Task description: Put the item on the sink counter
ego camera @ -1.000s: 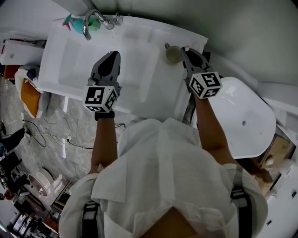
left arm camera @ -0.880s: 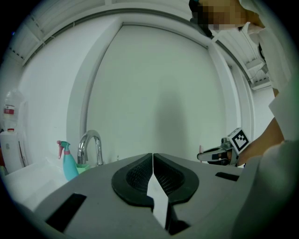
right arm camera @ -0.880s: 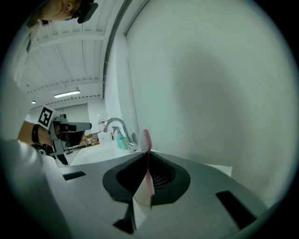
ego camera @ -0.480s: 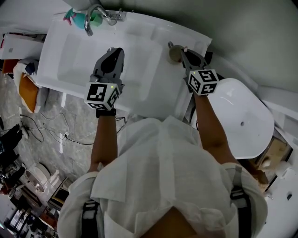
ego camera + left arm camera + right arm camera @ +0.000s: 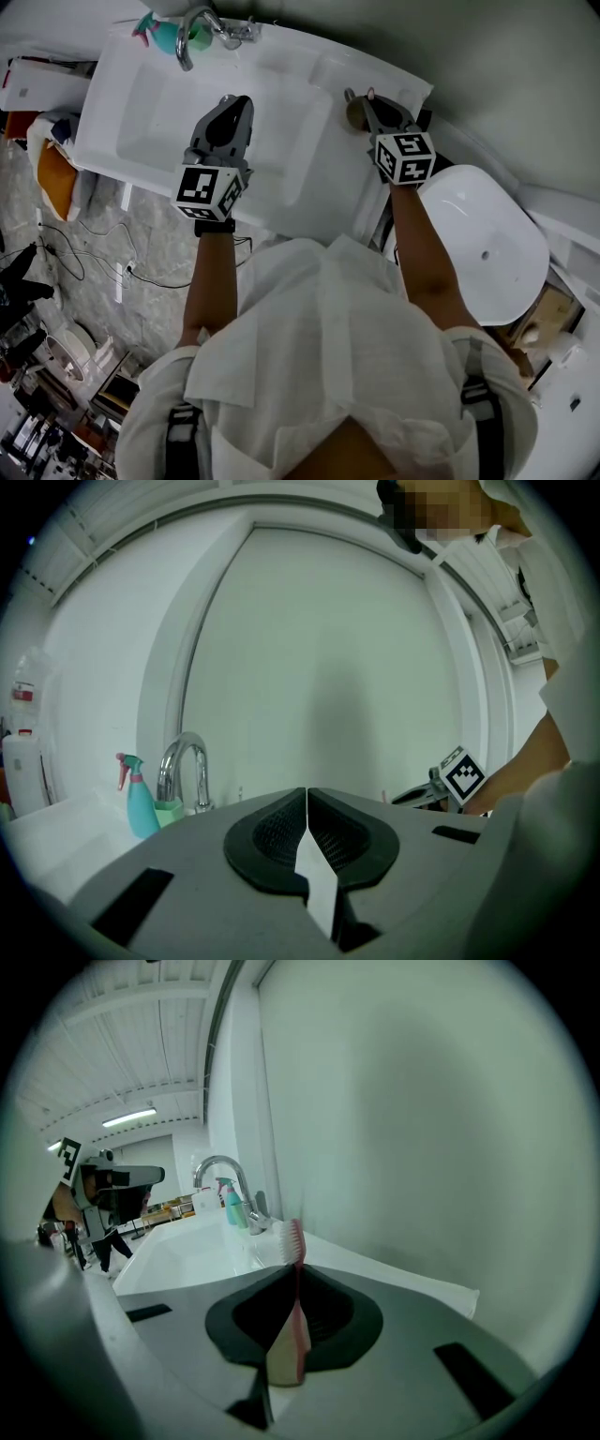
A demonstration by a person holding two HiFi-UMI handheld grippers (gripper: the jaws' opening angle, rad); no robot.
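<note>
Right tool (image 5: 296, 1274) clamps a pink toothbrush (image 5: 295, 1237) above the white sink desk's (image 5: 323, 70) back edge by the grey wall (image 5: 487, 75). Left tool (image 5: 307, 794), closed and empty, hangs over the basin (image 5: 150, 103).

Spray bottle (image 5: 153, 34) beside faucet (image 5: 191, 30); cup (image 5: 352, 113), perhaps, on sink counter (image 5: 317, 71).

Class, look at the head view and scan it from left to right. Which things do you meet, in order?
Spray bottle → faucet → left gripper → right gripper, its fingers shut on a toothbrush → white oval fixture.
</note>
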